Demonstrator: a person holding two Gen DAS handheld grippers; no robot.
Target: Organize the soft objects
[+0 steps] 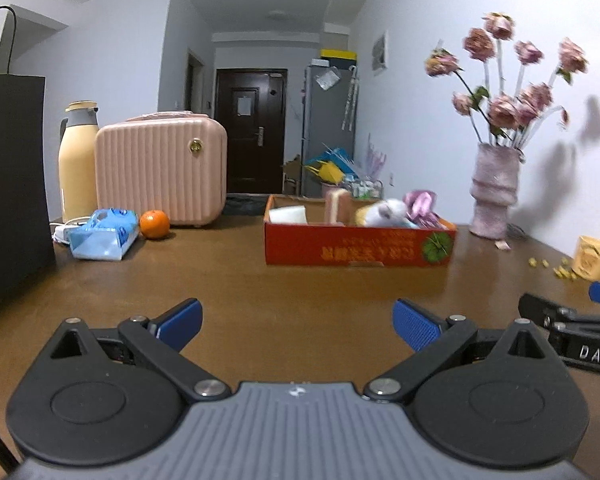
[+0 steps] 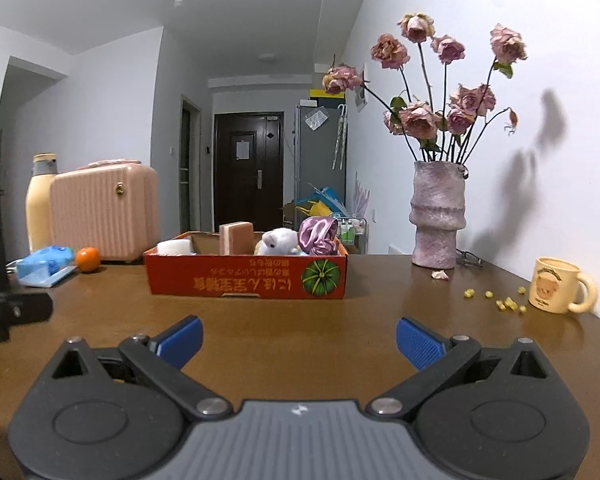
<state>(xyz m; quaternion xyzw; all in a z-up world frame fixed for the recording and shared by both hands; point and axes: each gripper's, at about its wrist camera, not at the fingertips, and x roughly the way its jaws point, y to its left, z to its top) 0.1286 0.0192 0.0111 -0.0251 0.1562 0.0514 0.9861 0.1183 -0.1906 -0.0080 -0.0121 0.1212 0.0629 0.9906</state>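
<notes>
A red cardboard box (image 2: 244, 282) sits on the brown table ahead of both grippers; it also shows in the left wrist view (image 1: 356, 246). In it stand a pink sponge (image 2: 236, 237), a white plush toy (image 2: 278, 241), a purple satin scrunchie (image 2: 319, 236) and a white roll (image 2: 174, 246). My right gripper (image 2: 298, 344) is open and empty, low over the table in front of the box. My left gripper (image 1: 296, 326) is open and empty, to the left of the right one. A blue tissue pack (image 1: 102, 234) lies at the left.
A pink case (image 1: 160, 170), a cream thermos (image 1: 77, 160), an orange (image 1: 154, 224) and a black bag (image 1: 12, 188) stand at the left. A vase of dried roses (image 2: 438, 216), a yellow mug (image 2: 556, 285) and yellow crumbs (image 2: 500, 300) are at the right by the wall.
</notes>
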